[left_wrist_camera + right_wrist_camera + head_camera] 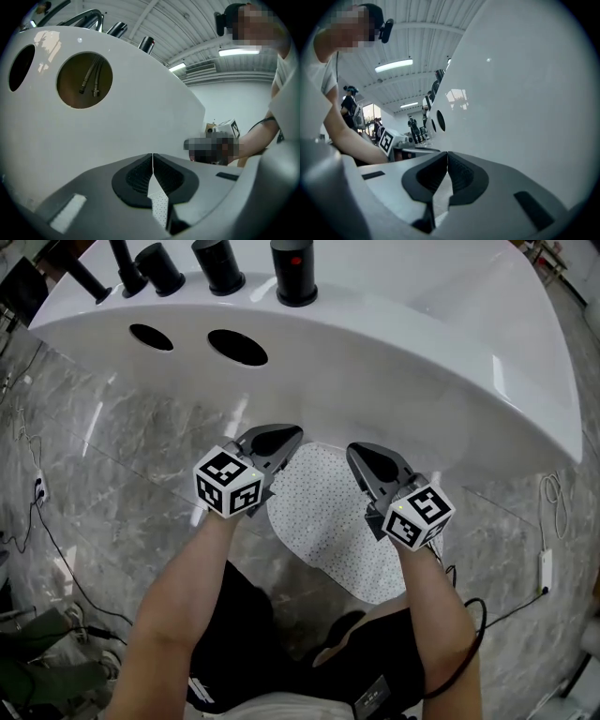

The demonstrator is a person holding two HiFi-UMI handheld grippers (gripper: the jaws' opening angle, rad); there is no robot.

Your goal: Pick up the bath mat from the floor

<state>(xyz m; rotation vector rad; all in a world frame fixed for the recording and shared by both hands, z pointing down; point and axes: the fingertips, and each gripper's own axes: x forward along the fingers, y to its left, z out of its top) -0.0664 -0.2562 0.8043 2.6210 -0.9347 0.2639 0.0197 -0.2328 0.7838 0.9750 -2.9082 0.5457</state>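
Beside the white bathtub (403, 352), the bath mat (328, 521) is held at its far end between the two grippers. Its long axis runs from the tub side toward the person's legs, slanting a little to the right in the head view. The left gripper (281, 439) has its fingers (136, 176) pressed together on the dotted edge of the mat. The right gripper (364, 457) has its fingers (461, 176) clamped on the cloth too. Below is the floor (122, 474) of grey marble tiles with thin cables (56, 559). Black taps (295, 273) stand on the tub rim.
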